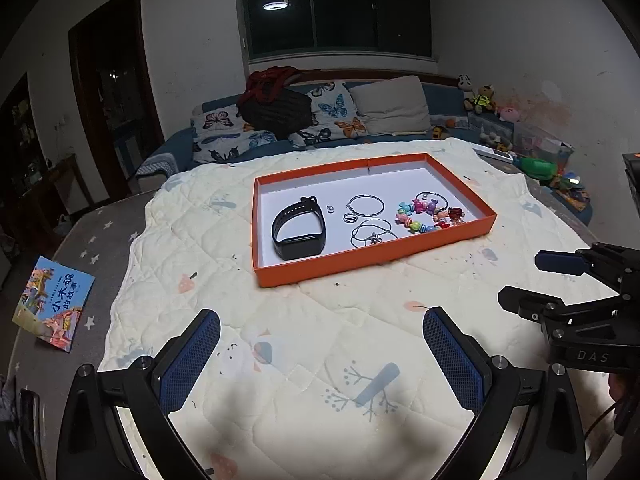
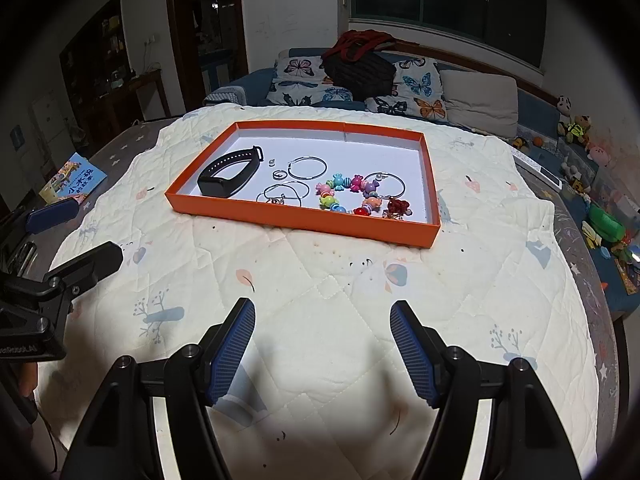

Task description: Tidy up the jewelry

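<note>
An orange tray with a white floor sits on the quilt. In it lie a black wristband, silver hoops, a small ring, a tiny bead, a thin bangle and a colourful bead bracelet. My left gripper is open and empty, short of the tray. My right gripper is open and empty, also short of it. Each shows in the other's view: the right and the left.
The cream quilt covers a round table. A children's book lies at the table's left edge. A sofa with butterfly cushions stands behind, and toys lie at the right.
</note>
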`<state>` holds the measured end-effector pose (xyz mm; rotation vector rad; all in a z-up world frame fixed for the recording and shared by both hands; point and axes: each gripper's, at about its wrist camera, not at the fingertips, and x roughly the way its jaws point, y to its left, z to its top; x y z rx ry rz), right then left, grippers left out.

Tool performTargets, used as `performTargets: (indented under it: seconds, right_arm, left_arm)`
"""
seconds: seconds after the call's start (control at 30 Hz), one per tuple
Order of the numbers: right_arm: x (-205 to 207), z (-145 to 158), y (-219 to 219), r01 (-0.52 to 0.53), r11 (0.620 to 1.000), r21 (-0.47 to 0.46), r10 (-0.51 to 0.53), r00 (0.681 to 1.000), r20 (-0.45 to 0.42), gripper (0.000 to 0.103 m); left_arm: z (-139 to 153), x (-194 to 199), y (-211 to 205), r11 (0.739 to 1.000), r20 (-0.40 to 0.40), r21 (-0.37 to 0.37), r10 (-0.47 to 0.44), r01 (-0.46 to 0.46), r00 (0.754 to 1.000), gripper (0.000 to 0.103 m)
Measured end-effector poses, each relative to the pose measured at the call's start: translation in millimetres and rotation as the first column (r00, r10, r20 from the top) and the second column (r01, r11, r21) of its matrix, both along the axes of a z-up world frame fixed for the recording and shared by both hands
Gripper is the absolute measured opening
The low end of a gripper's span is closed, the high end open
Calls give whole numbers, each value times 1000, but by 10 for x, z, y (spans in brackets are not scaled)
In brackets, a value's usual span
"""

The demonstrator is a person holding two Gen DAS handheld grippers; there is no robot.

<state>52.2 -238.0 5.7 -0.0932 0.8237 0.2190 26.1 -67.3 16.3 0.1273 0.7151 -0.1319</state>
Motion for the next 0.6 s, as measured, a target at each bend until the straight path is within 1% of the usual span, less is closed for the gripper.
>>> performTargets:
  seconds: [0.07,0.17,0.3,0.6]
  right_arm:
    - [0,1,1,0,1000,-1,0,1000,0,77]
    - [5,-2,-10,5,1000,1,-5,1000,0,77]
    - [-5,4,-5,8,1000,-5,-8,1000,3,77]
    - [-7,22,-1,7,1000,0,-7,1000,3,77]
  left_arm:
    - [-8,3,-14,1000,-2,12,1,-1,1000,103]
    - [-10,-5,-2,1000,2,2,-2,2,1000,103]
    - [16,-35,-1,1000,21,5,-2,1,1000,103]
    - [48,-62,7,1000,33,15,14,-15,999,103]
